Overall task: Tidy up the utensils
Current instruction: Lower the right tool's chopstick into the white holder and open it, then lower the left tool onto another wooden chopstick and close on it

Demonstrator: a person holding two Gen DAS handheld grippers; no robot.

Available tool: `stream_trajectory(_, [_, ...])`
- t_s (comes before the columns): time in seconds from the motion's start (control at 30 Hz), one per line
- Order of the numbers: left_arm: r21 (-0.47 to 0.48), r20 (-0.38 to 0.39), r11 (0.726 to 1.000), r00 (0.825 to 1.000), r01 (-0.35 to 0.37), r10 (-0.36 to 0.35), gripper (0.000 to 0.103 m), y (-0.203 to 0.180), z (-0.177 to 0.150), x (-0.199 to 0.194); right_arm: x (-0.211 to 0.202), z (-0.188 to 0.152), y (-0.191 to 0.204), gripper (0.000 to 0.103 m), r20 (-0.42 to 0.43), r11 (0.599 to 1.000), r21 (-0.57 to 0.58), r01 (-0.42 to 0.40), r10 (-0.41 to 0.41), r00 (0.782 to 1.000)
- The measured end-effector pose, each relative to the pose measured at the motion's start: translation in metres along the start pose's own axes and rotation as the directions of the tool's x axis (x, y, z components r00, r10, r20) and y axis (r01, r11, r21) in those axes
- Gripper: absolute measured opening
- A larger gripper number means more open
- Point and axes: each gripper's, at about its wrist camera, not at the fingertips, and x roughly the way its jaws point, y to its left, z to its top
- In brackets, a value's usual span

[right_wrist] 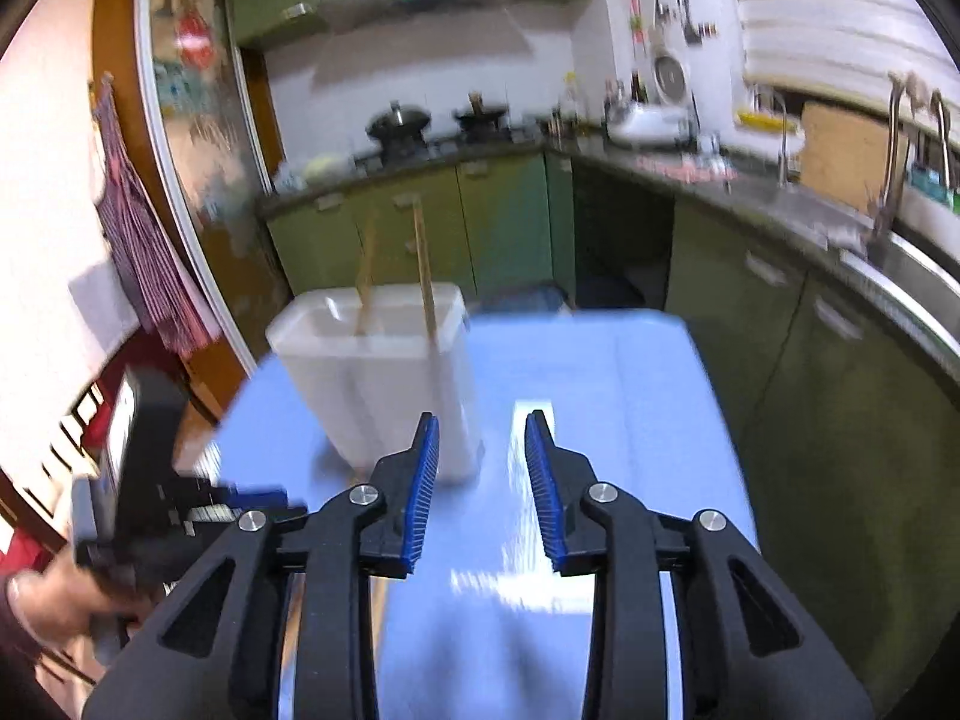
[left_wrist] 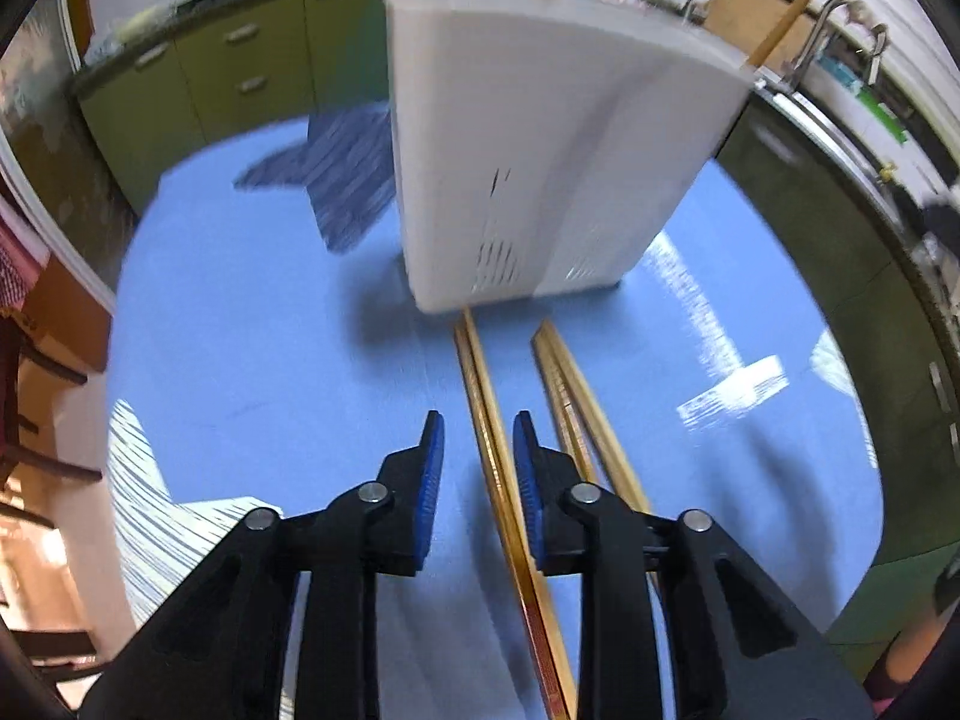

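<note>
A white plastic utensil holder [left_wrist: 540, 150] stands upright on the blue table [left_wrist: 252, 330], with two wooden chopsticks [left_wrist: 786, 15] sticking out of its top. Several more wooden chopsticks [left_wrist: 498, 450] lie flat on the table in front of it. My left gripper [left_wrist: 478, 438] is open, low over the table, with one pair of chopsticks running between its fingers and another pair [left_wrist: 576, 396] just right of it. In the right wrist view the holder [right_wrist: 384, 372] stands ahead to the left with its chopsticks [right_wrist: 427, 282]. My right gripper [right_wrist: 482, 438] is open and empty.
Green kitchen cabinets [right_wrist: 420, 228] and a counter with a stove, pots and a sink [right_wrist: 888, 228] surround the table. A blue patterned mat [left_wrist: 342, 174] lies on the floor beyond the table edge. The other hand-held gripper [right_wrist: 150, 480] shows at the left of the right wrist view.
</note>
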Motion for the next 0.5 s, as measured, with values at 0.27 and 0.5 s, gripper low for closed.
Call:
stream_trajectory(0.27, [-0.042,-0.095,0.999,0.995,-0.01,0.006,0.014,0.006,0.0,0.028,0.017,-0.029,-0.025,0.03,-0.066,0.999,0.045,0.002,0.001,0.998])
stream_trajectory(0.5, [-0.047,-0.112,0.999,0.994,-0.002,-0.003,0.014,0.006,0.001,0.031,0.028,-0.031,-0.025,0.03,-0.101,0.999,0.044,0.002,0.002,0.995])
